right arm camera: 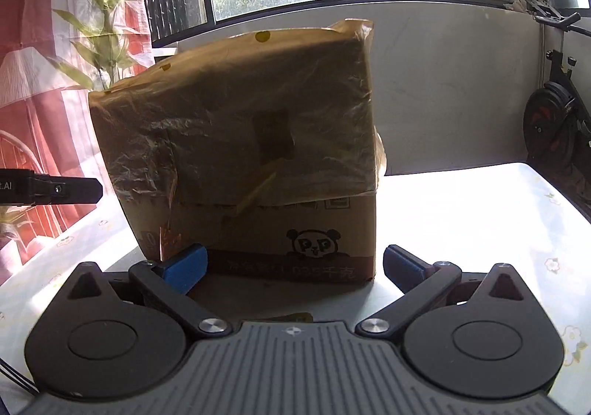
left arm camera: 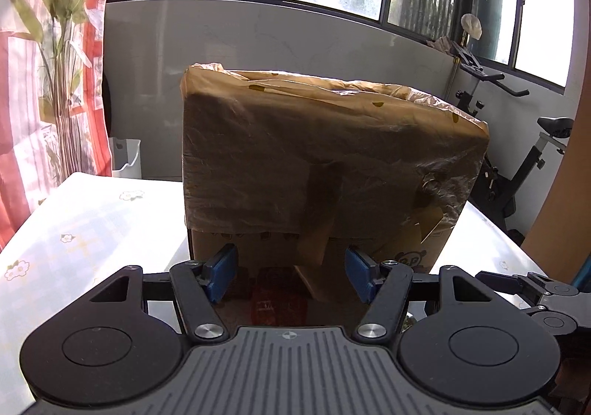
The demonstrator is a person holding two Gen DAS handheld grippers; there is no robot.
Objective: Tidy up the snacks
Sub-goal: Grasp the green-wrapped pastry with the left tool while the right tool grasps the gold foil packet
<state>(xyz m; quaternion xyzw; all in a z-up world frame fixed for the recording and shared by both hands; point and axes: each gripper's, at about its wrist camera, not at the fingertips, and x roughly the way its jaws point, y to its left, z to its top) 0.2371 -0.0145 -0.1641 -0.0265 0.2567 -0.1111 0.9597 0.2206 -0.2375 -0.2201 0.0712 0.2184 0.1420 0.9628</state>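
A tall cardboard box point(left arm camera: 325, 164) lined with a yellowish plastic bag stands on the table; it also shows in the right wrist view point(right arm camera: 243, 141), with a panda print low on its side. My left gripper point(left arm camera: 290, 273) is open, low and just in front of the box. A dark red snack packet point(left arm camera: 277, 298) lies on the table between its blue pads. My right gripper point(right arm camera: 295, 267) is open and empty, close to the box's base. A yellowish snack edge point(right arm camera: 291, 317) peeks out under it. The box's inside is hidden.
The table point(left arm camera: 92, 215) has a white floral cloth; it also shows in the right wrist view point(right arm camera: 480, 215). A red patterned curtain point(left arm camera: 44, 64) hangs at the left. An exercise bike point(left arm camera: 524, 164) stands right of the table. The left gripper's side point(right arm camera: 51, 189) shows at the left edge.
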